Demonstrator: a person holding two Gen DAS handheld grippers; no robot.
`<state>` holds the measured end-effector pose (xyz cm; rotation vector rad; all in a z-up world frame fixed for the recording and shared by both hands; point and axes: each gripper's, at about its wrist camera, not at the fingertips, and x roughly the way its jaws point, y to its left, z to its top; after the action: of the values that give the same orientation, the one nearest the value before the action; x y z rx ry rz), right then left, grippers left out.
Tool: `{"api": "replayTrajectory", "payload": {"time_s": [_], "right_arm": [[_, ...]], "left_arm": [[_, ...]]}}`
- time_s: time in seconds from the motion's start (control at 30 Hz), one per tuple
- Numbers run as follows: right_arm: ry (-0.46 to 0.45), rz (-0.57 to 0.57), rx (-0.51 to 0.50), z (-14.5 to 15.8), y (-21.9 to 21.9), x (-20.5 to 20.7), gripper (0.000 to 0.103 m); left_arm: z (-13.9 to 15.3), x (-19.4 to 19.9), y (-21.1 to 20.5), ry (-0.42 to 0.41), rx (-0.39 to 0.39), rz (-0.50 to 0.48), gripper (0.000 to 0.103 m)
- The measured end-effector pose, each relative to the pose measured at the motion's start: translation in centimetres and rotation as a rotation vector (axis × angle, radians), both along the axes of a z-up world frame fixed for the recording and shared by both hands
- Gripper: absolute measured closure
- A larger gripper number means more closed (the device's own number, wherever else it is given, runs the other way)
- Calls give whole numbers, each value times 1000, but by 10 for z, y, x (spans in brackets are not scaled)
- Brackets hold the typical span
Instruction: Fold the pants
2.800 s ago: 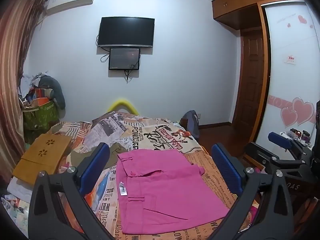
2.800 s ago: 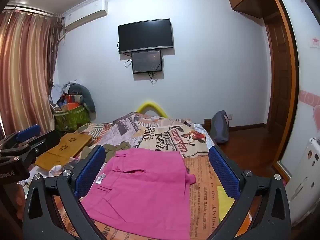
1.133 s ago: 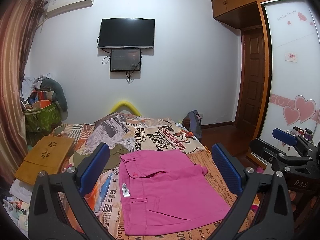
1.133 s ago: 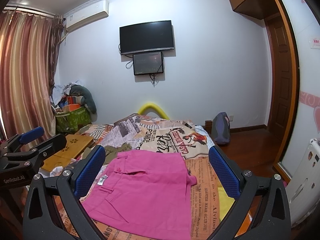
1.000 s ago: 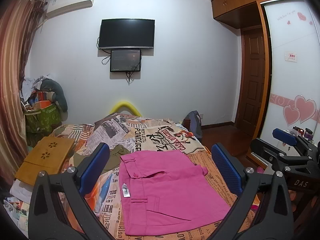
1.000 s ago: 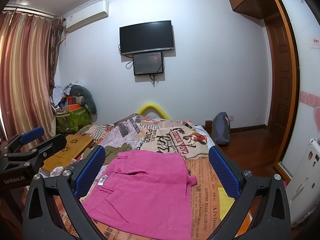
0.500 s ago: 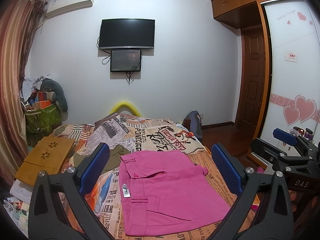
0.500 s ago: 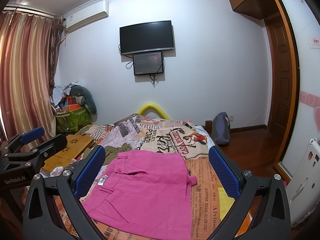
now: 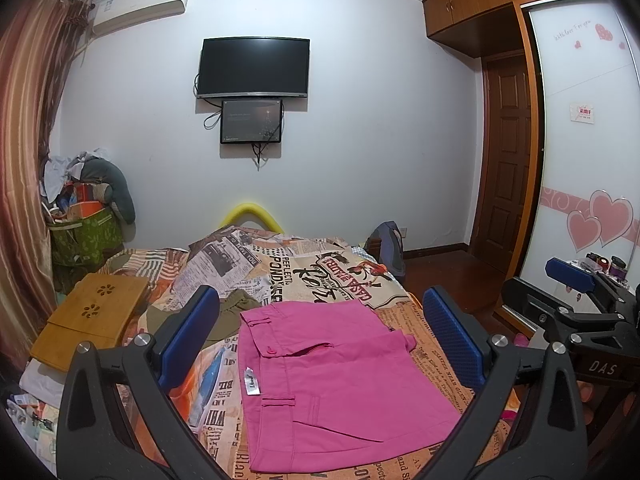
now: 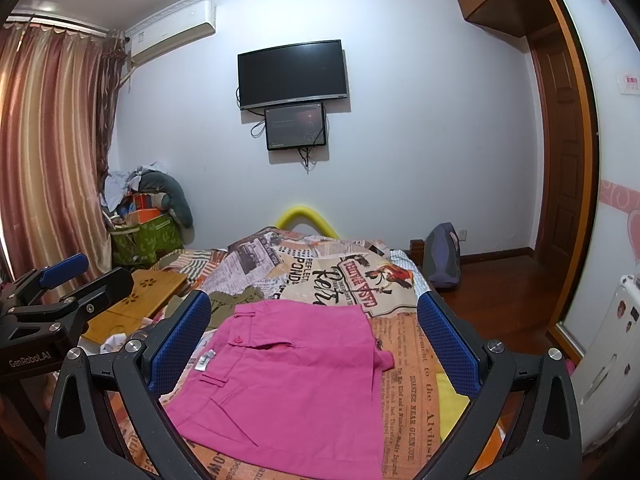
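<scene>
The bed (image 9: 420, 332), covered in a newspaper-print sheet, fills the lower part of both wrist views and carries everything that matters here. On it lie the pink pants (image 9: 340, 376), already folded into a compact, roughly rectangular packet, with the waistband and its button toward the left side and the far edge pointing at the wall with the television (image 9: 255, 67). An olive garment (image 9: 236, 312) sits just beside the packet's far-left corner, and a wooden lap tray (image 9: 88, 320) rests well apart to the left.

The pants lie straight ahead of and below both grippers, with neither one touching the cloth. The packet's longer side appears to run from near to far (though the fisheye bends it, so this is a judgement). The left gripper (image 9: 320, 344) hangs over the waistband side with its blue pads spread wide and nothing between them; the right gripper (image 10: 316, 344) is likewise spread and empty, over the loose cuff edge on the right. Each seems about equally near its own side, so a further fold would likely start from whichever edge is chosen.
</scene>
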<state>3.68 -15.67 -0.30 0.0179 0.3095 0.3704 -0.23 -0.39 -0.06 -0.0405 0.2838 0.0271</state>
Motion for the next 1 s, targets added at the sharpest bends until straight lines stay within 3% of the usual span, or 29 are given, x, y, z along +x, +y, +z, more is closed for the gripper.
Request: {"api": "replayTrajectory", "payload": {"time_s": [0.23,0.47,0.77,1.0], "right_arm": [[18,-5,0,-3,0,6,0],[108,-52,-30,-31,-4,33,0],[238,-119,-123,-78,-15,77,0],[332,-106,-197,-113,-20,108,0]], "left_arm": [[-2,1,0,12,7,2,0],[-17,33,6,101,12,11,0],[-75,94,28,285,70,19,0],[-126,145,60,454,28,4,3]]}}
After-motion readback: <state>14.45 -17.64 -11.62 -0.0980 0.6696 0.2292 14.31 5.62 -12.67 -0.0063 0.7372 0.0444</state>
